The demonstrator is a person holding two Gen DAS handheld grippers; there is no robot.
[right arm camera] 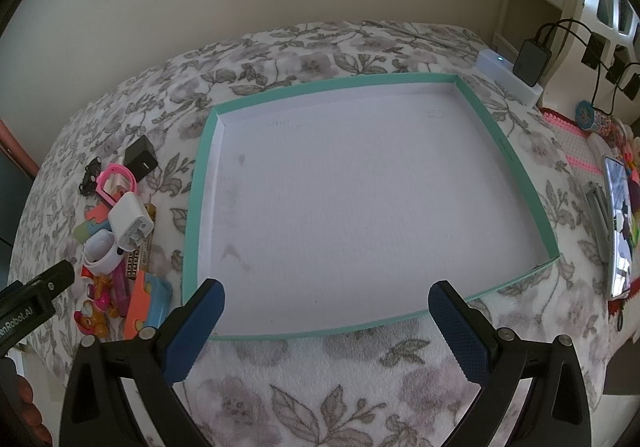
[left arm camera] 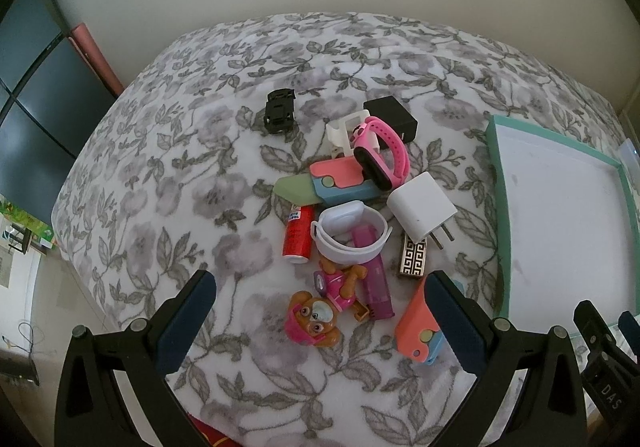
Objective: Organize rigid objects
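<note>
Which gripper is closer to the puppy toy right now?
Left. The left gripper hangs open right over the puppy toy; the right gripper sits open by the teal tray, farther away.

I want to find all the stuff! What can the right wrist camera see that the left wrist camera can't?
Only the right wrist view shows the phone at the blanket's right edge, the chargers with cables, and the whole teal tray, empty. Only the left wrist view shows the red can clearly, and the dark cabinet. Both show the white charger, pink watch, and floral blanket.
</note>
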